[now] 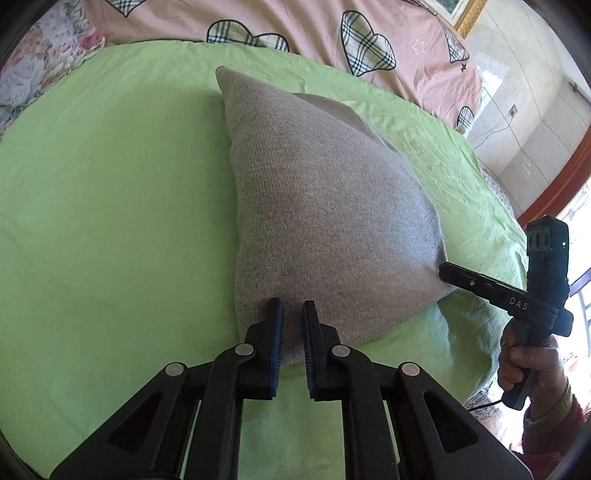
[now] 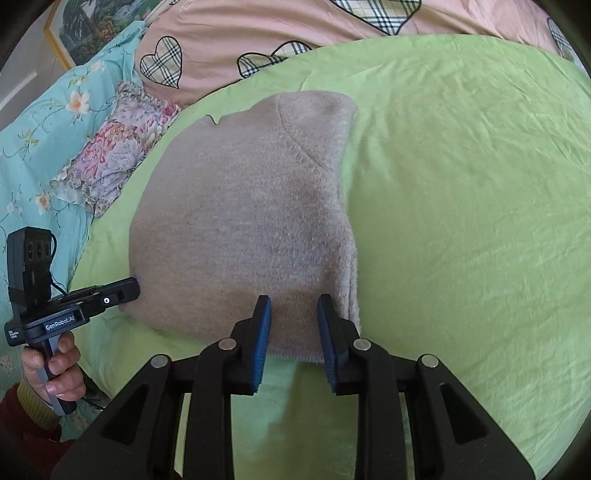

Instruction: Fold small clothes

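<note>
A grey knit garment lies folded on a green sheet; it also shows in the right wrist view. My left gripper sits at its near edge, jaws slightly apart over the fabric, which lies flat between the fingers. My right gripper is at the other near corner, jaws apart with the garment's edge lying between them. Each gripper shows in the other's view: the right one touches the garment's right corner, the left one touches its left edge.
A pink quilt with plaid hearts lies beyond the sheet. A floral pillow and a turquoise floral cover lie at the left. The bed's edge, a wall and a wooden frame are at the right.
</note>
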Action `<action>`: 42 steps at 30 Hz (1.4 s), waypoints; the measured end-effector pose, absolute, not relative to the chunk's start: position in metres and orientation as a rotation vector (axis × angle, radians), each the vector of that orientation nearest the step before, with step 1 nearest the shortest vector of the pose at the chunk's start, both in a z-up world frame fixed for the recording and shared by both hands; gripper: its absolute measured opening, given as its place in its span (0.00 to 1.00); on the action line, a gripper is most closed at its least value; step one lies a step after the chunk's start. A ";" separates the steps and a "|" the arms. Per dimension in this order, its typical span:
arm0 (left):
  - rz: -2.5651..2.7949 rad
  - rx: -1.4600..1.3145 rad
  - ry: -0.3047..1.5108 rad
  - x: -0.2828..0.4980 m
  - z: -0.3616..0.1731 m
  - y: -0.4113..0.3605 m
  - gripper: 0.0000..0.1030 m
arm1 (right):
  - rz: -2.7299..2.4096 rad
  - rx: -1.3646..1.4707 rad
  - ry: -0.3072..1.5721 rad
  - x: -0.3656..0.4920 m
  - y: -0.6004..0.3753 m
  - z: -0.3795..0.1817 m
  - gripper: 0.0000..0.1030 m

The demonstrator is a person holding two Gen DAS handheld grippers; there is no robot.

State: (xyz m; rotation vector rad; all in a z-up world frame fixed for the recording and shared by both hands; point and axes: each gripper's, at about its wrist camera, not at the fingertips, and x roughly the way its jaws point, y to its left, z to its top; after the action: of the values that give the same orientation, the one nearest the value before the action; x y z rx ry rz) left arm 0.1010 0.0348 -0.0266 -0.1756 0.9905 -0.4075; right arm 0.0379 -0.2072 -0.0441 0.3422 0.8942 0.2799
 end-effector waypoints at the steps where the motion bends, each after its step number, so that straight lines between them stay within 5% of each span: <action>1: -0.402 -0.181 0.991 0.097 -0.022 0.037 0.16 | 0.273 0.354 0.894 0.035 -0.209 -0.040 0.26; 5: -0.333 -0.206 0.995 0.080 -0.010 0.046 0.50 | 0.275 0.340 0.858 0.016 -0.205 -0.017 0.29; 9: -0.287 -0.201 1.001 0.061 -0.004 0.050 0.57 | 0.288 0.322 0.825 -0.003 -0.192 -0.002 0.51; 15: -0.210 -0.106 0.981 0.030 0.002 0.041 0.78 | 0.292 0.239 0.839 -0.025 -0.166 0.001 0.69; 42: -0.128 0.057 0.875 0.014 0.012 0.027 0.84 | 0.257 0.125 0.808 -0.047 -0.150 -0.005 0.86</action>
State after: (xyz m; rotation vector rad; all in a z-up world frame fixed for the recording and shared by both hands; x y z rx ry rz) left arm 0.0137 0.0269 0.0118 0.0572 0.8752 -0.1275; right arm -0.0468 -0.1500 -0.0047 0.1254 0.8078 0.2568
